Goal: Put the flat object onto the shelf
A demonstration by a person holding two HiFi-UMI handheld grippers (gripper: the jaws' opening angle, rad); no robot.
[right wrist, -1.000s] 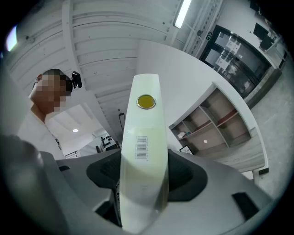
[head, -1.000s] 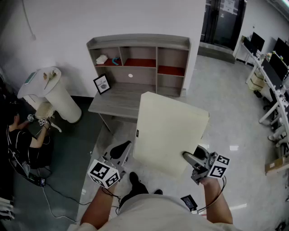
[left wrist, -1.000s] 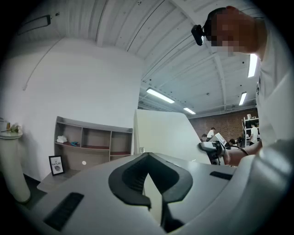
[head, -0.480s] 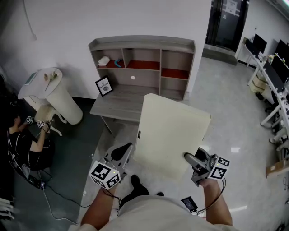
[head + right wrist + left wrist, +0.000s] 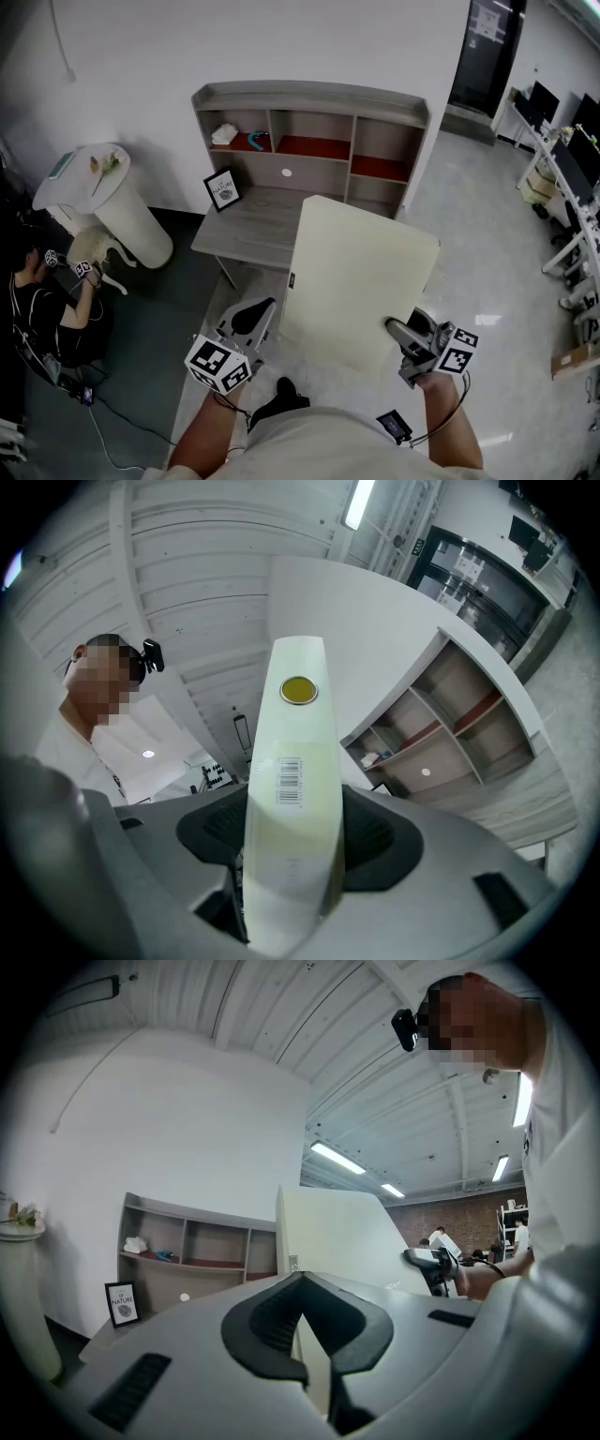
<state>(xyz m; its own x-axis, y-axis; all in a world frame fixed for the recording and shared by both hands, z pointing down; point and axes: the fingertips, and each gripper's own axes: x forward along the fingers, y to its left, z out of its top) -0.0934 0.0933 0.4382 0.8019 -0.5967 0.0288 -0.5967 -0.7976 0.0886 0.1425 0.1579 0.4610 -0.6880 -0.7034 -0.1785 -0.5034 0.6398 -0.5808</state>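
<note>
The flat object is a large cream board (image 5: 361, 281), held upright and tilted in front of me. My right gripper (image 5: 405, 339) is shut on its lower right corner; in the right gripper view the board's barcoded edge (image 5: 292, 789) is clamped between the jaws of the right gripper (image 5: 291, 836). My left gripper (image 5: 253, 319) hangs just left of the board's lower left edge, jaw tips meeting. In the left gripper view, the left gripper (image 5: 302, 1283) points at the board (image 5: 333, 1232). The grey shelf unit (image 5: 309, 94) stands against the white wall beyond.
A grey desk top (image 5: 253, 220) lies under the shelf with a small framed picture (image 5: 222, 190) on it. A white item (image 5: 223, 133) sits in the left compartment. A white round stand (image 5: 103, 202) and a crouching person (image 5: 47, 300) are at left. Office desks (image 5: 572, 159) line the right.
The shelf and desk have slid slightly right and down in the head view. The board and both grippers keep nearly the same places and grips.
</note>
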